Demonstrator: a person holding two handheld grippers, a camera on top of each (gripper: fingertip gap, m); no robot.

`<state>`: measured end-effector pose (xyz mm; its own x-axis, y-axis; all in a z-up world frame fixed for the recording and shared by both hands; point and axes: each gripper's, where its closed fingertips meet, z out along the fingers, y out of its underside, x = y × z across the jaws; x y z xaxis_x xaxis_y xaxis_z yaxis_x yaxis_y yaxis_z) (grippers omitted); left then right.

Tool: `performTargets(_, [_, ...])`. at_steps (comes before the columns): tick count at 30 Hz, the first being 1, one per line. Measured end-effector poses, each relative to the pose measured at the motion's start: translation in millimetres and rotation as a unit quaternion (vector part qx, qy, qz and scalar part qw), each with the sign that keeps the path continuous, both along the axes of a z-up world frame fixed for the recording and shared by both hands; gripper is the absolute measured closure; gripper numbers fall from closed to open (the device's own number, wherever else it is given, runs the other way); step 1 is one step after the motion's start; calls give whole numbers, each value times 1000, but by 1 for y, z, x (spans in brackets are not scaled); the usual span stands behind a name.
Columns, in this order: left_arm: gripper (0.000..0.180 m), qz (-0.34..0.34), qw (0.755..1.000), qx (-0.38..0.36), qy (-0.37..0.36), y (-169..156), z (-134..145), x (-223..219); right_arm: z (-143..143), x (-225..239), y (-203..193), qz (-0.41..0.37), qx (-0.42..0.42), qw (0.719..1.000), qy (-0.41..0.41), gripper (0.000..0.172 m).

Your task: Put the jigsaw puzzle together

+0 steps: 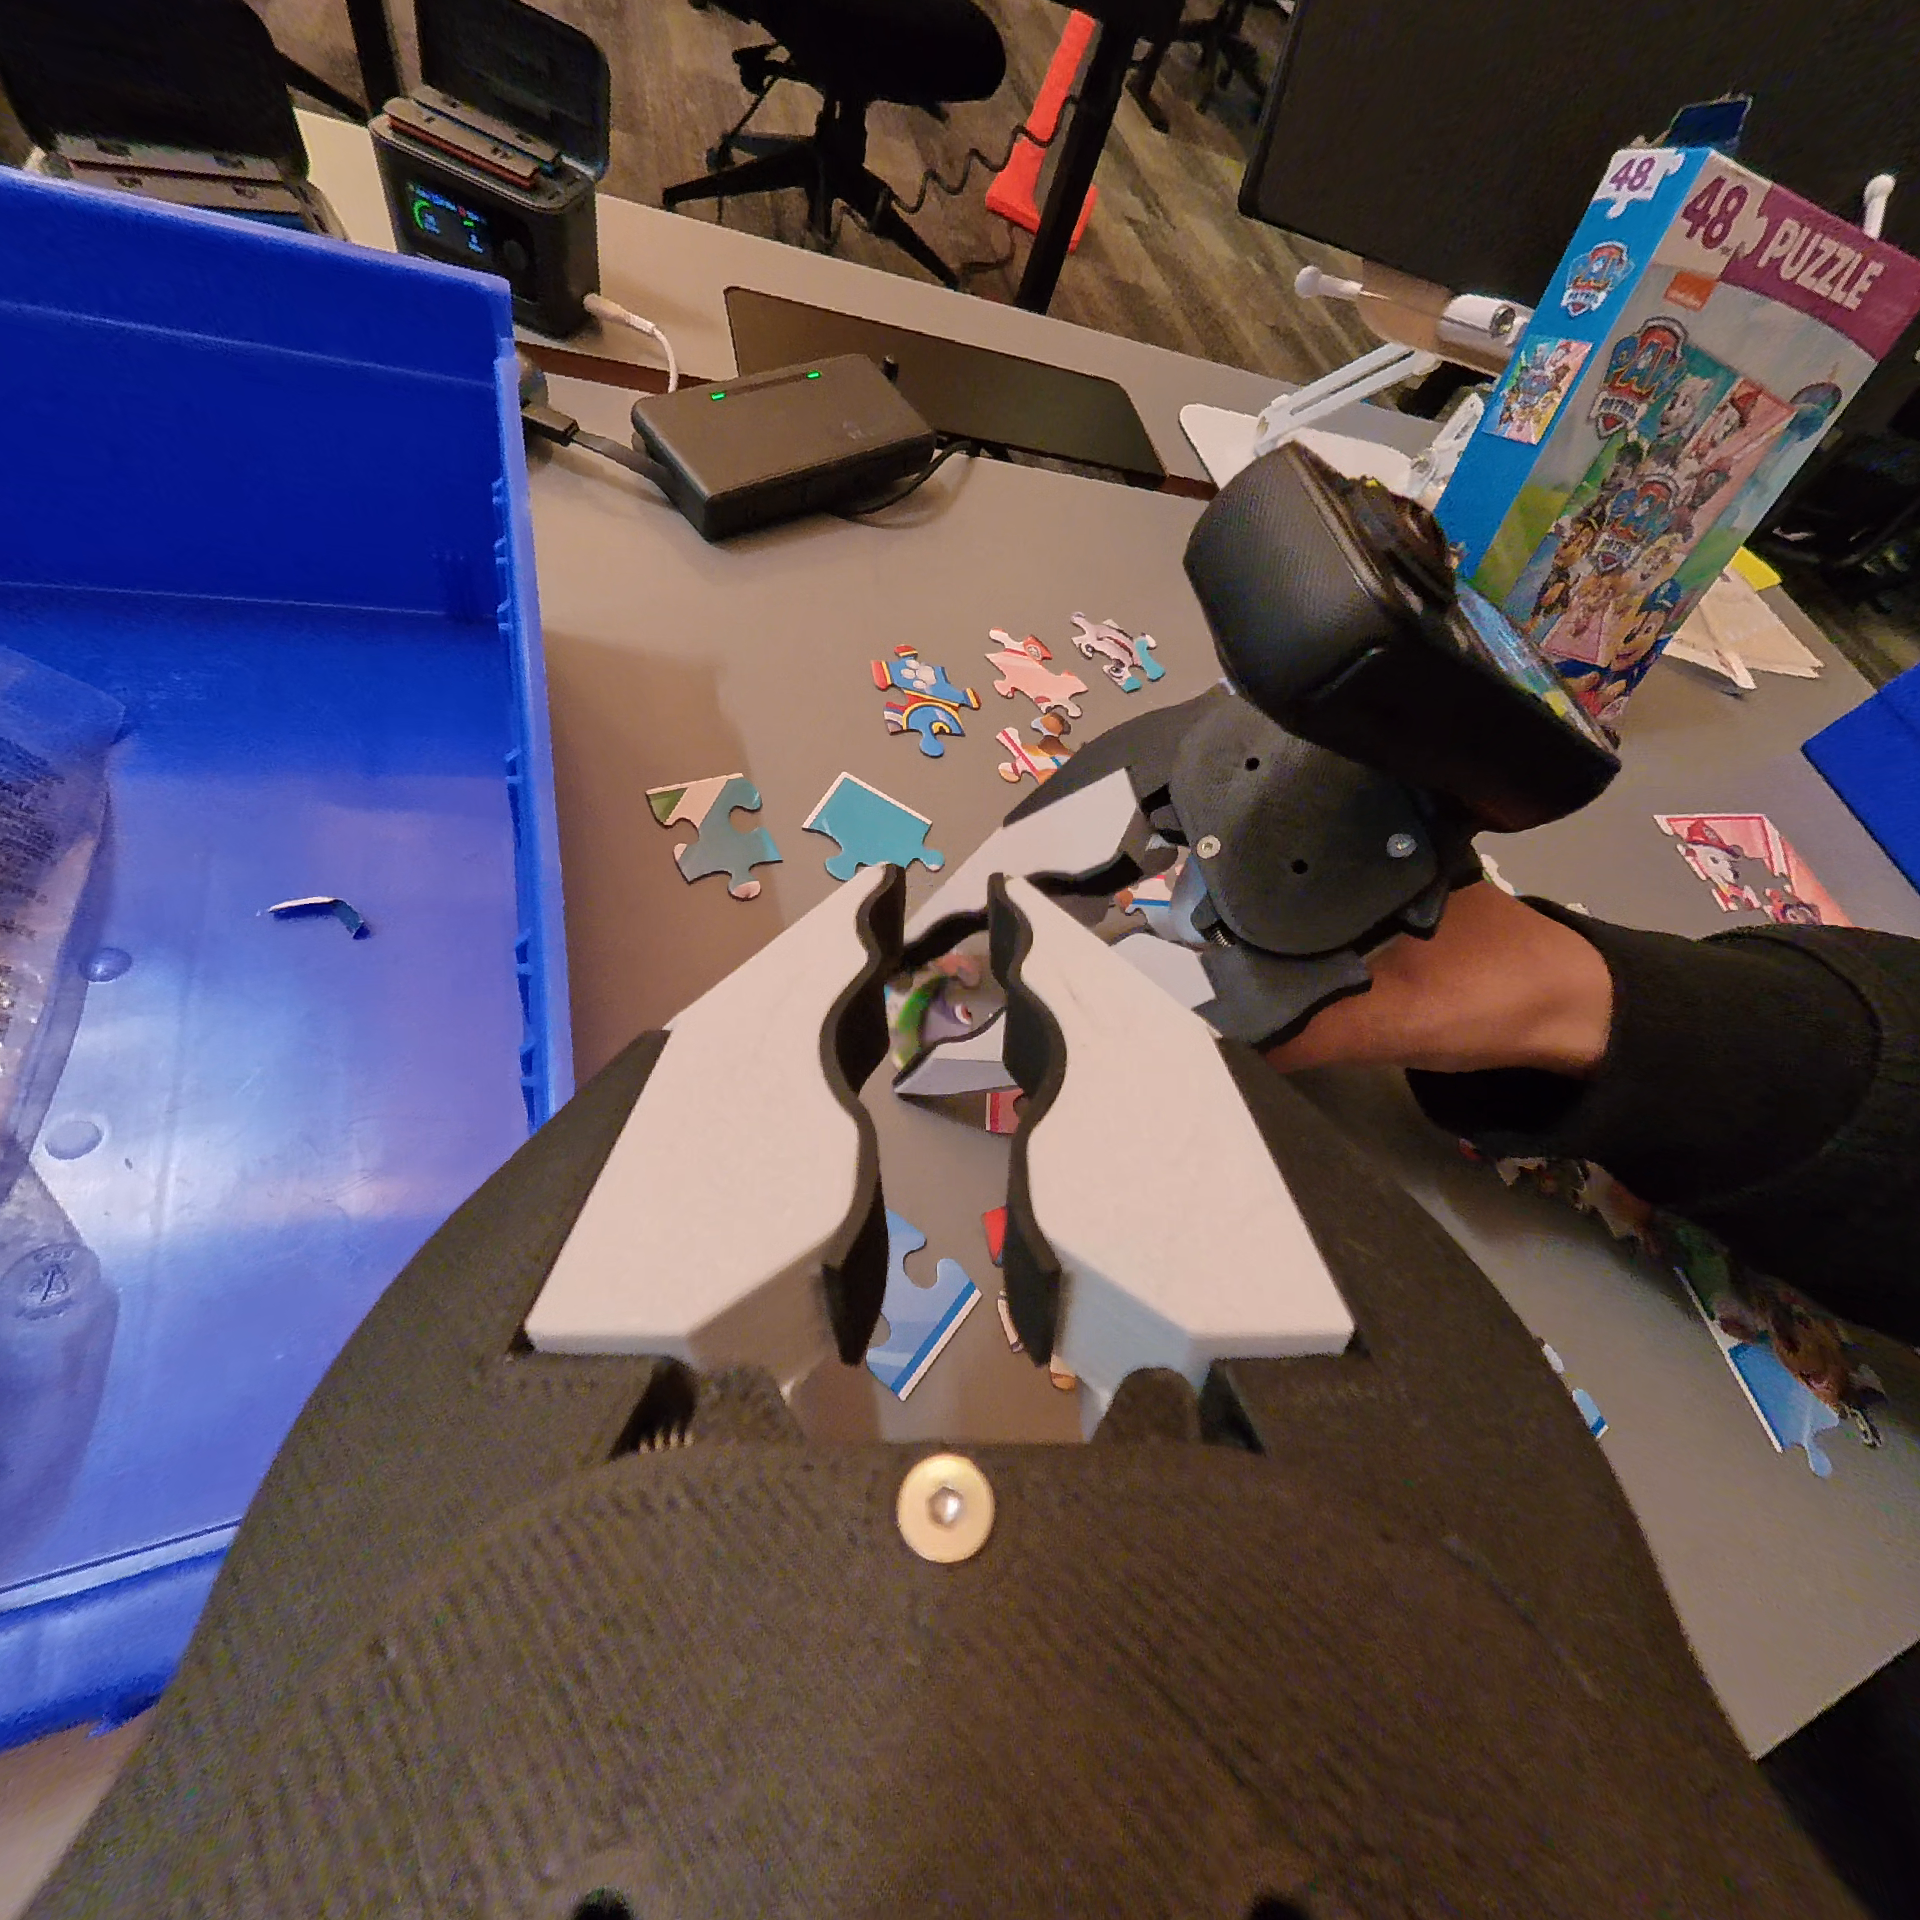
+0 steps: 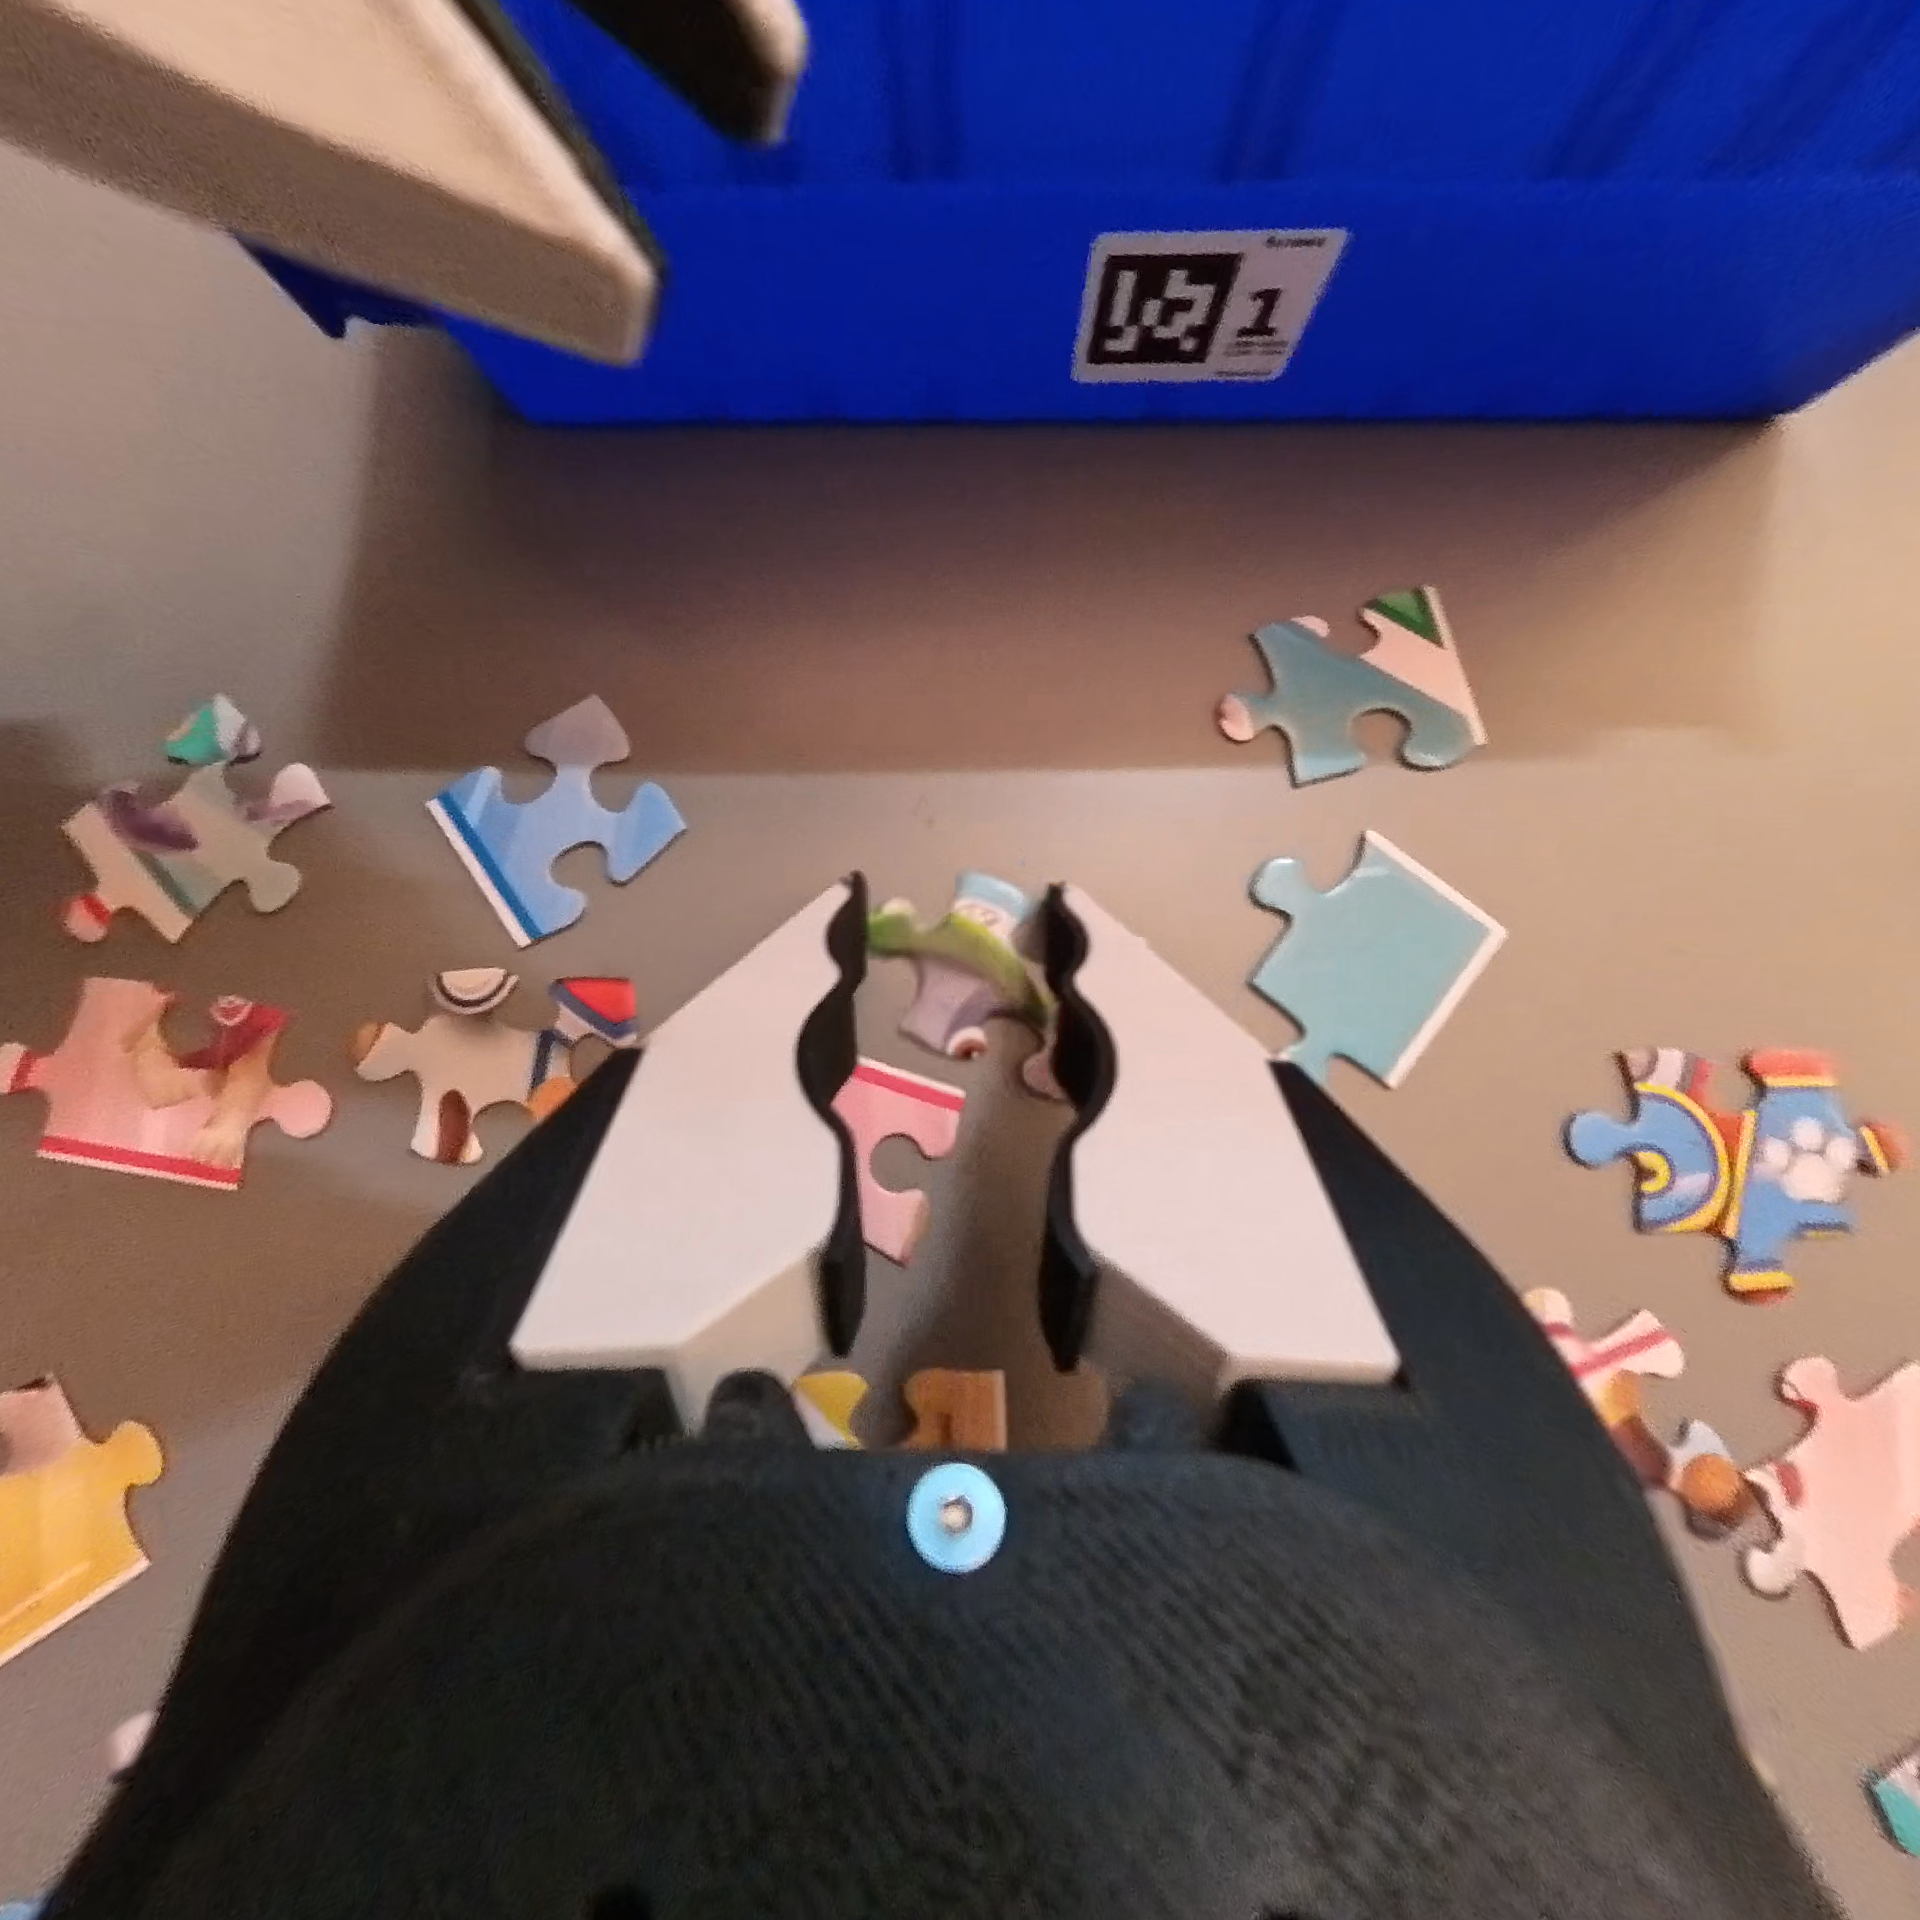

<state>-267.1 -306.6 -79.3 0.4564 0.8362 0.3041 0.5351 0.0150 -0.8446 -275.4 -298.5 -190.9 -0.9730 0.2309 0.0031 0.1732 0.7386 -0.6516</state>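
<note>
My right gripper (image 2: pixel 954 899) is low over the grey table (image 2: pixel 935 623), shut on a green and purple puzzle piece (image 2: pixel 966 966) that spans the gap between its two pads. The same piece (image 1: pixel 940 1013) shows in the left wrist view through my left gripper's gap. My left gripper (image 1: pixel 940 883) hovers above it, slightly open and empty; its fingers (image 2: pixel 582 260) show at the top left of the right wrist view. Loose pieces lie around: a teal piece (image 2: pixel 1371 961), a blue piece (image 2: pixel 551 821) and a pink piece (image 2: pixel 894 1153).
A blue bin (image 1: pixel 260 727) stands at the left, close to the pieces. The puzzle box (image 1: pixel 1683 416) stands at the back right. A black device (image 1: pixel 779 436) with cables lies at the back. A joined section of puzzle (image 1: pixel 1766 1330) lies under the person's sleeve (image 1: pixel 1714 1060). Across from one pair of fingers to the other is roughly 11 cm. The black device (image 1: pixel 779 436) is about 25 cm from my right fingertips.
</note>
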Motion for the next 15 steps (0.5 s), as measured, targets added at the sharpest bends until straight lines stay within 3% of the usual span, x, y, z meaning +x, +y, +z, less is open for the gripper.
performTargets(3, [168, -1, 1000, 2, 1, 0, 0, 0, 0, 8, -6, 20, 1, 1000, 7, 172])
performTargets(8, [167, 1, 1000, 0, 1, -2, 0, 0, 0, 7, -6, 22, 6, 999, 22, 172])
performTargets(15, [168, 3, 1000, 6, 3, -5, 0, -1, 15, 7, 7, -4, 2, 1000, 25, 128])
